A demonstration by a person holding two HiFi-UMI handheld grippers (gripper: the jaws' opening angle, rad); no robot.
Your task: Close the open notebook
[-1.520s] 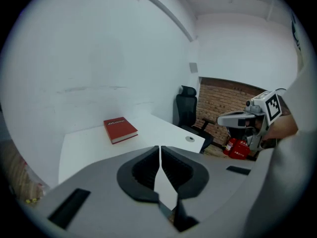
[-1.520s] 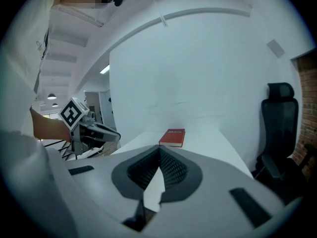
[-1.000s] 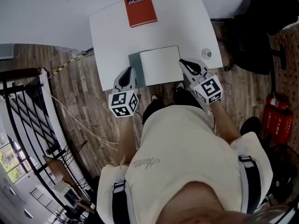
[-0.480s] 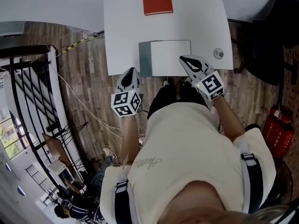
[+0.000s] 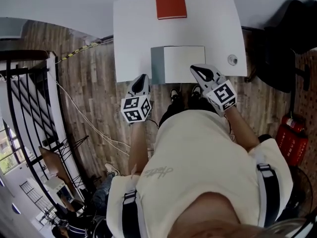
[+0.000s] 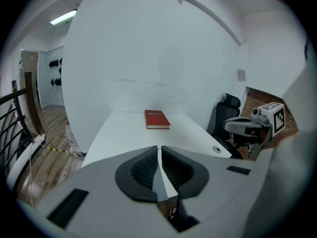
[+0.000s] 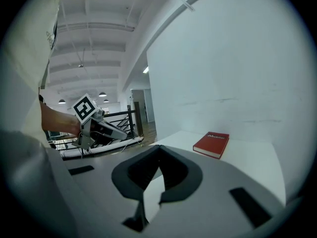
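Note:
The notebook point(image 5: 183, 63) lies at the near edge of the white table point(image 5: 133, 38), showing a white page and a grey strip of cover point(image 5: 157, 65) along its left side. My left gripper point(image 5: 141, 78) is shut and empty, its tip at the table's front edge just left of the notebook's near left corner. On the other side, my right gripper point(image 5: 198, 69) is shut with nothing in it, its tip by the notebook's near right corner. Neither gripper holds the notebook. In the left gripper view the jaws meet in a thin slit point(image 6: 158, 150).
A closed red book point(image 5: 171, 4) point(image 6: 157, 119) point(image 7: 212, 145) lies at the table's far edge. A small round fitting point(image 5: 233, 59) sits right of the notebook. A dark chair point(image 5: 292, 33) and a red fire extinguisher point(image 5: 290, 138) stand to the right, and a black railing point(image 5: 20, 108) to the left.
The head view has shifted, so the table sits higher in the picture. Both grippers have drawn slightly back toward the table's front edge. The notebook lies as before.

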